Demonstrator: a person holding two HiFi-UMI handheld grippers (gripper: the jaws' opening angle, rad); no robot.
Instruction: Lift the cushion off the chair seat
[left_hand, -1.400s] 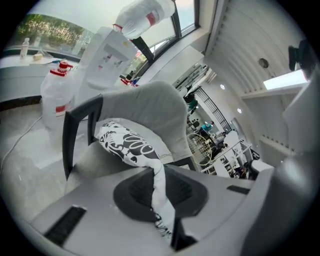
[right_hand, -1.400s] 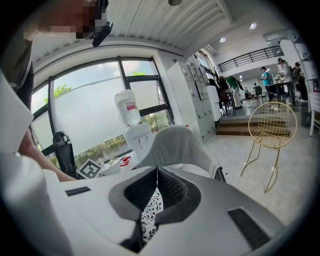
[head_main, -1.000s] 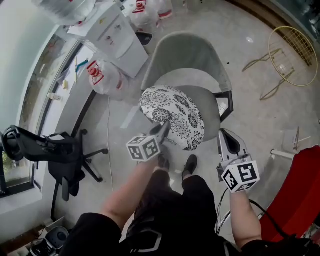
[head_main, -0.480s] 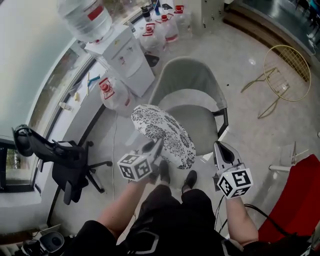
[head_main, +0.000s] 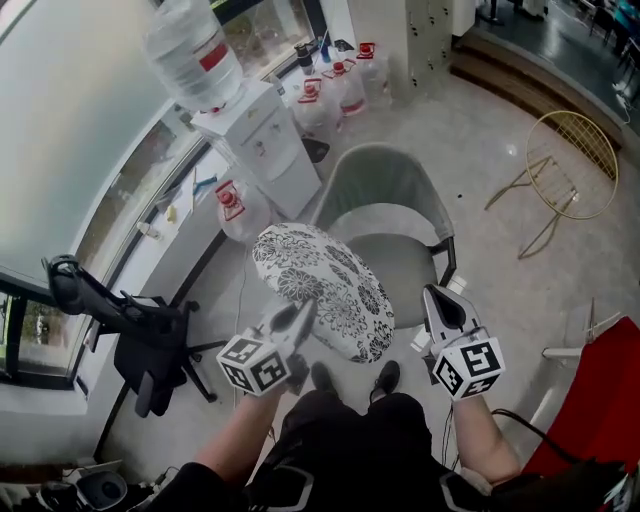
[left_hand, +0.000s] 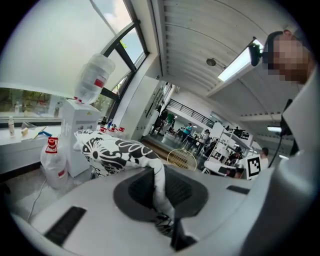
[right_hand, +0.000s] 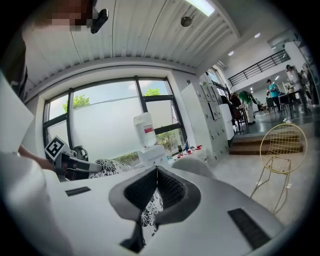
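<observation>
Black office chair (head_main: 135, 335), far left, beside the window. Water dispenser (head_main: 262, 140), white, upturned bottle on top; water jug (head_main: 237, 207), red-labelled, on the floor at its foot. Left gripper (head_main: 298, 318) (left_hand: 161, 192): jaws closed on a fold at the cushion's near edge, the fabric pinched between the pads. Cushion (head_main: 320, 285) (left_hand: 115, 152) (right_hand: 107, 167): round, black-and-white floral, tilted, held in the air clear of the seat, in front of the chair and over the person's shoes. Grey chair (head_main: 385, 215): curved back, seat bare, directly behind the cushion. Right gripper (head_main: 437, 297) (right_hand: 157, 170): jaws closed together, gripping nothing, just beside the cushion's right edge. Gold wire chair (head_main: 565, 160): far right, well apart.
</observation>
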